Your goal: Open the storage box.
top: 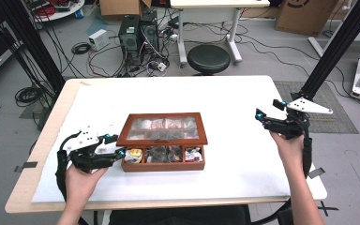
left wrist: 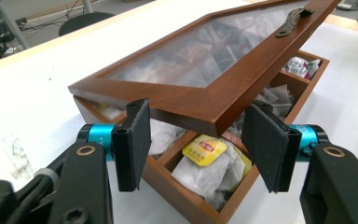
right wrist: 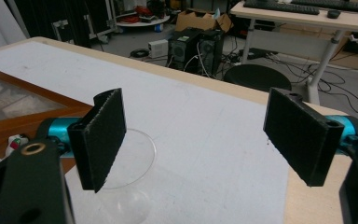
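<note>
A: High view: where's your left gripper [top: 117, 149]?
B: At the wooden tea box [top: 163, 159] on the surface [top: 234, 154]; its lid [top: 162, 127] is half raised.
A: Left gripper view?
B: The lid corner sits between your parted jaws, pads not pressing it.
A: Right gripper view?
B: Your right gripper [right wrist: 193, 140] is wide open, empty, above a clear glass [right wrist: 128, 177].

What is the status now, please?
Left gripper open at the raised lid of the wooden tea box. Right gripper open, empty. A clear glass sits below it.

A reddish-brown wooden box [left wrist: 205, 105] holds a yellow-tagged tea bag [left wrist: 204, 151] on a white table [top: 243, 101].
</note>
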### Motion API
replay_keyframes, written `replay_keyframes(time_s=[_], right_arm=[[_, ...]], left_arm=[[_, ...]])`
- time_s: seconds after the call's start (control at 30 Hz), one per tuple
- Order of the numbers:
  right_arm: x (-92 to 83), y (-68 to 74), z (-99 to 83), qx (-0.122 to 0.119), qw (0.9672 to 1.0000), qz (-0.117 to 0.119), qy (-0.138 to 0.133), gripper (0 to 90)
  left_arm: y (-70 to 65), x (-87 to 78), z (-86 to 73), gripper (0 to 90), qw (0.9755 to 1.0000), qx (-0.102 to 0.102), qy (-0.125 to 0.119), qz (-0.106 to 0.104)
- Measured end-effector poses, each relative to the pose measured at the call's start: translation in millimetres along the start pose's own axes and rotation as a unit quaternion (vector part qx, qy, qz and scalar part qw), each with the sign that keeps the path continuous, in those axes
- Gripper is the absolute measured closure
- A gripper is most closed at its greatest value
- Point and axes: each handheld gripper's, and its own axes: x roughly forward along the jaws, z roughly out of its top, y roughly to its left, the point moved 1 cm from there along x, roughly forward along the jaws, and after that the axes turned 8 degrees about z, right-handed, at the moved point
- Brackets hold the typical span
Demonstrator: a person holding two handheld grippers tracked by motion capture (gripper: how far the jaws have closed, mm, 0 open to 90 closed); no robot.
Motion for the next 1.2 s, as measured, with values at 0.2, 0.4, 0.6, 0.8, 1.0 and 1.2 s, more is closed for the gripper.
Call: replay_keyframes(time_s=[0.2,0.4,0.6,0.8,1.0,1.2], right_arm=[[-0.3,0.1,0.0,0.002,1.0,0.0,-0.001,21.4],[-0.5,-0.5,-0.1,0.003,1.0,0.0,0.0,21.4],[-0.8,-0.9,-0.1,0.004,1.0,0.0,-0.001,21.4],[-0.5,-1.3,-0.4,0.005,1.0,0.0,0.0,21.4],[-0.6,-1.4,-0.4,0.005,1.0,0.0,-0.001,21.3],[-0.3,-1.4,-0.4,0.006,1.0,0.0,0.0,21.4]], left_arm=[[1.1,0.1,8.7,42.5,1.0,0.004,-0.004,0.0],[4.4,0.3,15.2,42.6,0.9999,0.0,-0.012,-0.002],[7.3,0.6,22.4,42.6,0.9998,-0.005,-0.018,-0.002],[12.7,1.7,31.7,42.7,0.9996,-0.017,-0.024,-0.003],[16.7,3.0,39.3,43.0,0.9993,-0.023,-0.029,-0.002],[20.3,4.3,45.5,43.0,0.999,-0.029,-0.034,0.0]])
